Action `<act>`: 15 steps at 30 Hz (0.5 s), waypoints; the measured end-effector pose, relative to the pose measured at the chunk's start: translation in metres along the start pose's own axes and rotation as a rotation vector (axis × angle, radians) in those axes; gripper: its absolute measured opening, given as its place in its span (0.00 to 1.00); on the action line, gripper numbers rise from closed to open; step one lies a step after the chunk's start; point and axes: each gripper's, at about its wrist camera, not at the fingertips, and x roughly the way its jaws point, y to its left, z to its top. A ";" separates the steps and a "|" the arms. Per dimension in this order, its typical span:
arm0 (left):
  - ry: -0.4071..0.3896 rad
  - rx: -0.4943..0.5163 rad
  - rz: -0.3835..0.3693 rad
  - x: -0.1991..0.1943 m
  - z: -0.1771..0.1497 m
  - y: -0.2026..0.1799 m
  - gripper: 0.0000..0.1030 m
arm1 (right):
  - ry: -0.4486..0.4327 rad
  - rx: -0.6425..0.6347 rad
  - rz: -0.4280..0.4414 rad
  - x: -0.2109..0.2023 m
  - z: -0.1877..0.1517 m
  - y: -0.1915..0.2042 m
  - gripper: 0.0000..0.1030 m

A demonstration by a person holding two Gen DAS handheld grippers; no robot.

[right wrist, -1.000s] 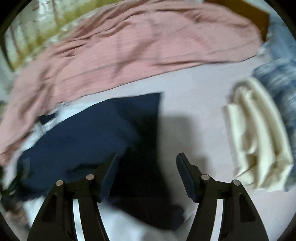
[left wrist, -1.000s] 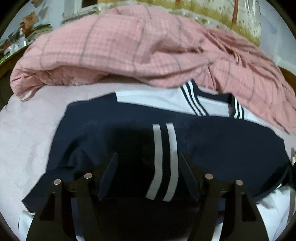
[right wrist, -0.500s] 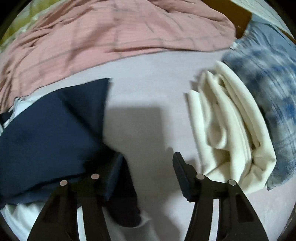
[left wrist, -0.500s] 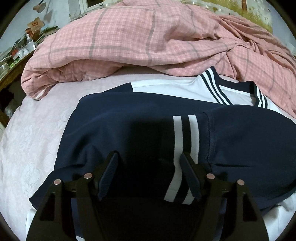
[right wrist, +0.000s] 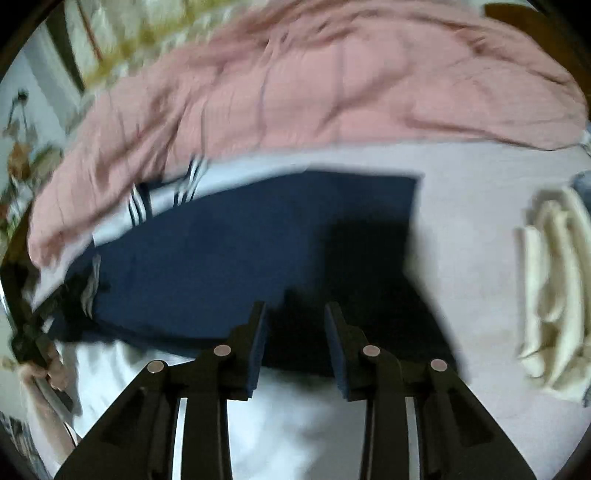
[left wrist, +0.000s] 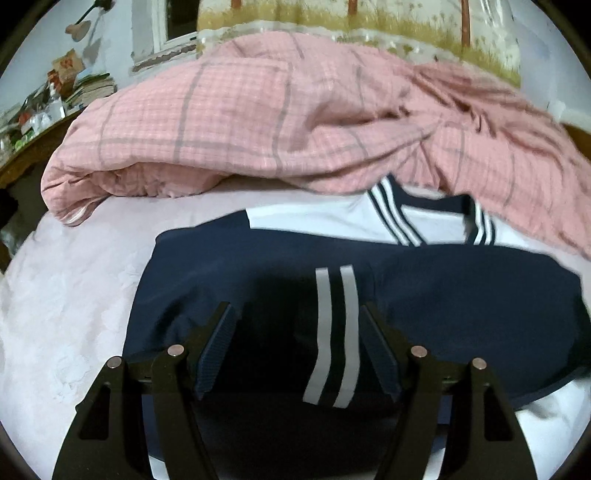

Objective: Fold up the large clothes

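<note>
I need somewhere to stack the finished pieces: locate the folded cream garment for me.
The folded cream garment shows only in the right wrist view, at the right edge, lying on the pale pink bedsheet apart from the navy-and-white shirt.

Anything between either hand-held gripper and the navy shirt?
Nothing visible. The left hand-held gripper stands open directly over the navy shirt, astride its white stripes. The right hand-held gripper, whose jaws have just been closing, is over the shirt's near edge; contact can't be told.

Home bedroom: bed (left wrist: 74, 295) w/ pale sheet under the jaws, pink plaid duvet (left wrist: 280, 122) bunched beyond them, window (left wrist: 177, 22) far left.
</note>
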 end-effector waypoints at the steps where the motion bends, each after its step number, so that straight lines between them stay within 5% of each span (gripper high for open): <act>1: 0.025 0.016 0.027 0.007 -0.002 -0.003 0.66 | 0.054 -0.033 -0.044 0.015 -0.002 0.010 0.34; 4: 0.090 0.044 0.083 0.027 -0.009 -0.008 0.67 | 0.146 -0.073 -0.073 0.049 -0.006 0.014 0.34; 7: 0.081 0.041 0.078 0.026 -0.010 -0.007 0.66 | 0.121 -0.025 -0.013 0.041 -0.004 -0.002 0.32; 11: 0.051 0.046 0.059 0.021 -0.010 -0.008 0.66 | -0.073 0.159 -0.157 0.010 0.010 -0.038 0.32; 13: 0.054 0.038 0.054 0.023 -0.010 -0.007 0.66 | -0.160 0.325 -0.168 -0.010 0.022 -0.074 0.32; 15: 0.071 0.029 0.051 0.028 -0.010 -0.007 0.66 | -0.194 0.343 -0.156 -0.016 0.034 -0.091 0.32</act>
